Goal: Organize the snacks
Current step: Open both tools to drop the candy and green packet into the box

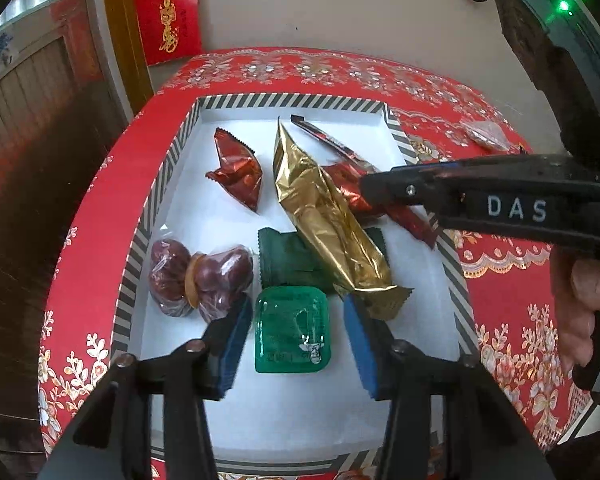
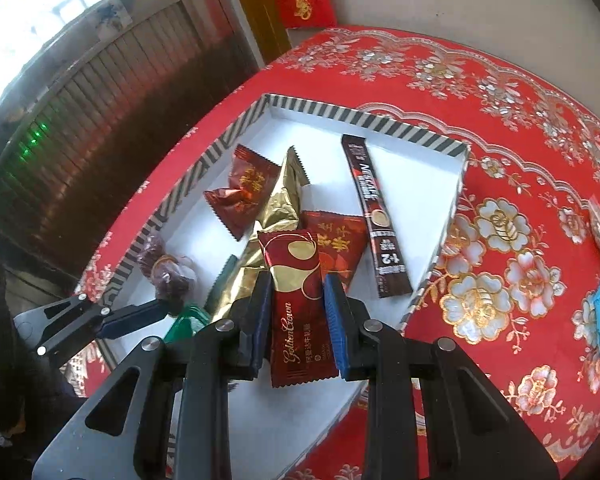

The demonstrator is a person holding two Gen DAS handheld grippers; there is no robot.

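Right gripper (image 2: 296, 300) clamping glossy red foil sachet (image 2: 300, 312), left gripper (image 1: 296, 320) jaws apart astride green plastic tub (image 1: 292, 328), crinkled gold wrapper (image 1: 324, 216), striped-rim white tray (image 1: 292, 102)

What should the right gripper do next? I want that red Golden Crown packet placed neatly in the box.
Probably lower it slightly and release. The right gripper is shut on the Golden Crown packet, already over the striped-rim box, above the gold foil packet. The left gripper is open around the green cup, clear of that spot.

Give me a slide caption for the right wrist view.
Right gripper holds a red Golden Crown packet over the striped-rim tray of snacks.
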